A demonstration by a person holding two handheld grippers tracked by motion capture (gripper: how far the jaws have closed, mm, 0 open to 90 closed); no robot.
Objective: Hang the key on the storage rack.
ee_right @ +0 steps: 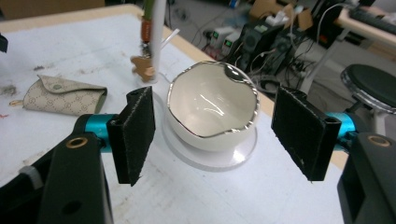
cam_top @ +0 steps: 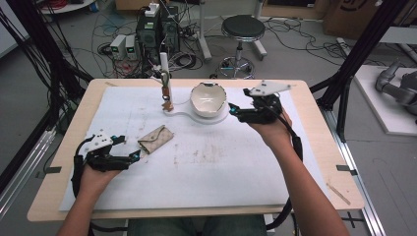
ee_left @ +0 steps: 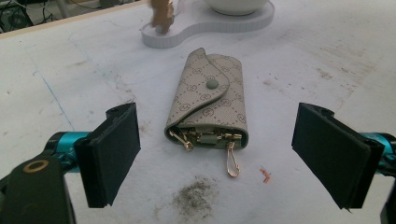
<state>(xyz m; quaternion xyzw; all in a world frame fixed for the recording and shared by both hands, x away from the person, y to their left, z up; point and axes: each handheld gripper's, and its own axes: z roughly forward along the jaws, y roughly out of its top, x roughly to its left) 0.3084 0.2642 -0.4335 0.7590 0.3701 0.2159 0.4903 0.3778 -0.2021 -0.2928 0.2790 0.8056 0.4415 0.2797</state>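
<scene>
A pale wooden tabletop (cam_top: 314, 105) with rounded corners is carrying a white, scuffed and stained mat (cam_top: 221, 167) that is covering most of it. Toward the far edge, a flat white keyhole-shaped base (cam_top: 189, 115) is lying on the mat, bearing a glossy white eggshell-shaped bowl (cam_top: 209, 100) with a jagged silver-edged rim, and, at its narrow end, a thin upright white post (cam_top: 164, 64) with a small tan figure (cam_top: 168, 104) at its foot. The right gripper (cam_top: 235, 111) is hovering just beside the bowl, its black padded jaws standing released and wide, one on each side of it without touching. Near the left edge, the left gripper (cam_top: 132, 156) is pointing at a beige monogrammed fabric key pouch (ee_left: 209, 100) with a snap-buttoned flap and gold clasps sticking out; its jaws are spread apart, empty, just short of the pouch.
</scene>
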